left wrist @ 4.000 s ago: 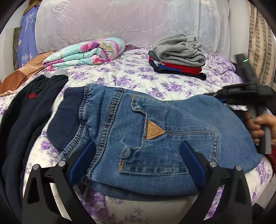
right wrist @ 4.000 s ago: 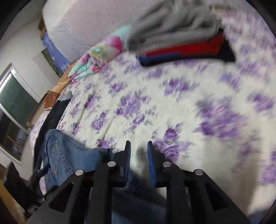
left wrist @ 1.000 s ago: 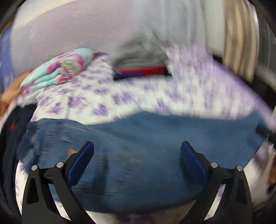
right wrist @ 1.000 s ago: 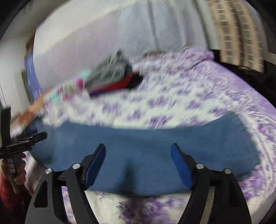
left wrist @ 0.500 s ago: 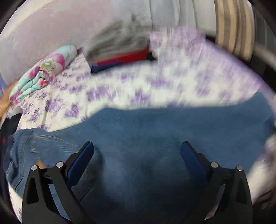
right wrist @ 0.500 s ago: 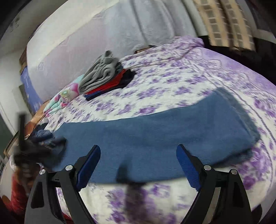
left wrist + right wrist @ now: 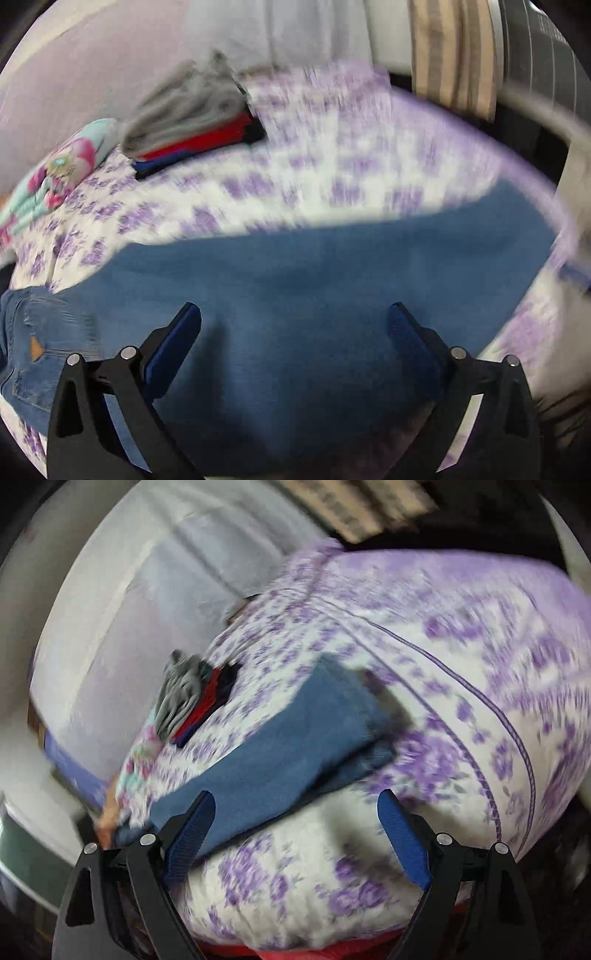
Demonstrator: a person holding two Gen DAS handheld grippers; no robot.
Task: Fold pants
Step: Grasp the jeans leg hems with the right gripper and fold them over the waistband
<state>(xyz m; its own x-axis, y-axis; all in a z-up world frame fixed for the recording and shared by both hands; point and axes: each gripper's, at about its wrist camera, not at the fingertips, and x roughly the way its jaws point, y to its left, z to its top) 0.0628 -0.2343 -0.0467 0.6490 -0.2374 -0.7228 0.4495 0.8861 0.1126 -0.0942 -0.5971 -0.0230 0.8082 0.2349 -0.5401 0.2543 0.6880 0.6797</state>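
Blue jeans [image 7: 295, 280] lie stretched out along the near edge of the bed, folded lengthwise, with the waist and a tan pocket patch [image 7: 35, 349] at the left. My left gripper [image 7: 293, 339] hovers open over the middle of the legs, nothing between its blue pads. In the right wrist view the jeans [image 7: 288, 749] run away to the upper left, their hem end [image 7: 369, 716] near the middle. My right gripper [image 7: 295, 834] stands open near the hem end over the bed's front edge, holding nothing.
A folded stack of grey, red and dark clothes [image 7: 192, 122] sits at the back of the bed [image 7: 332, 166]. A floral folded quilt [image 7: 55, 170] lies left of the stack. A striped curtain [image 7: 450, 48] hangs at the far right, and the bed drops off at the right [image 7: 517, 664].
Both hands have swept right along the jeans toward the leg ends. The right wrist has rolled, so its view is now tilted and the hem sits ahead of it. Both grippers stay open.
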